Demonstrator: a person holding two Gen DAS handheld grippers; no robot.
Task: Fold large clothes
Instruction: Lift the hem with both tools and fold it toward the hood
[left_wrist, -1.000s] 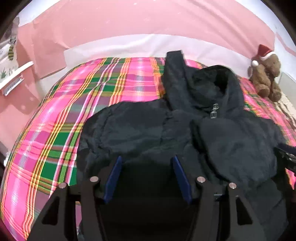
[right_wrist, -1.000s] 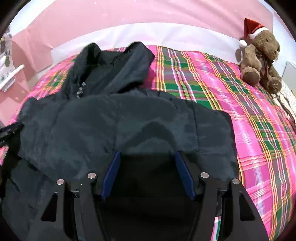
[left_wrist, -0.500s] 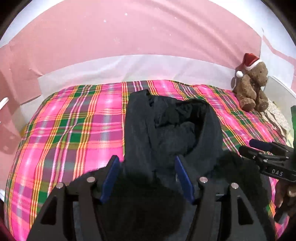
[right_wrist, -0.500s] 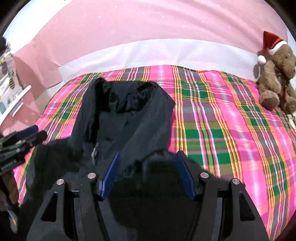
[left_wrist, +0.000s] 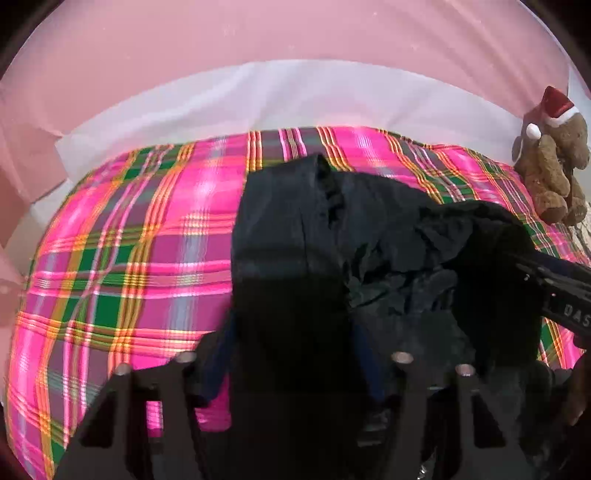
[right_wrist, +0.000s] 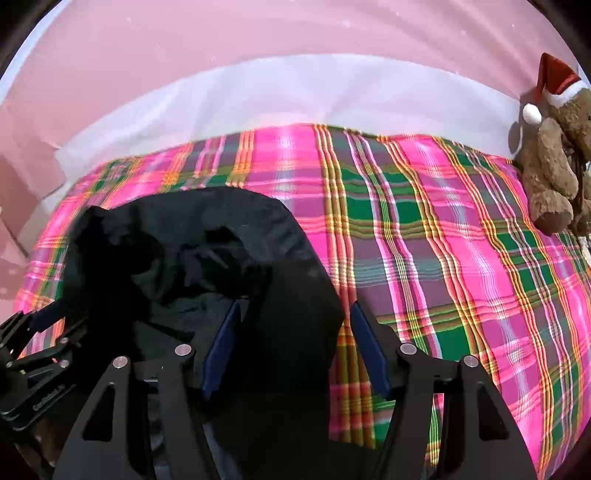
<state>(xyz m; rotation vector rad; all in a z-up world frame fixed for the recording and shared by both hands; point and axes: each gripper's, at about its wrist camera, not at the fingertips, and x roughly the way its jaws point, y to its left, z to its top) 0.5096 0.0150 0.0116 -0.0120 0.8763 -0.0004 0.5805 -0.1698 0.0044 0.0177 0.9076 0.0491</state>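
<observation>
Fingers (left_wrist: 218, 354) of the left gripper (left_wrist: 295, 354) have just been closing around black jacket (left_wrist: 295, 229) folds; only the right view shows right gripper (right_wrist: 293, 347) fingers apart, jacket edge between.

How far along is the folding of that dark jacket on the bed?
Partly done, it seems. The black hooded jacket lies bunched on the pink-and-green plaid bedspread, hood end toward the white pillow strip. In hand: the left gripper has just been closing with jacket cloth between its fingers; the right gripper also straddles jacket cloth. Left: the crumpled pile is no neat, flat fold yet.
</observation>
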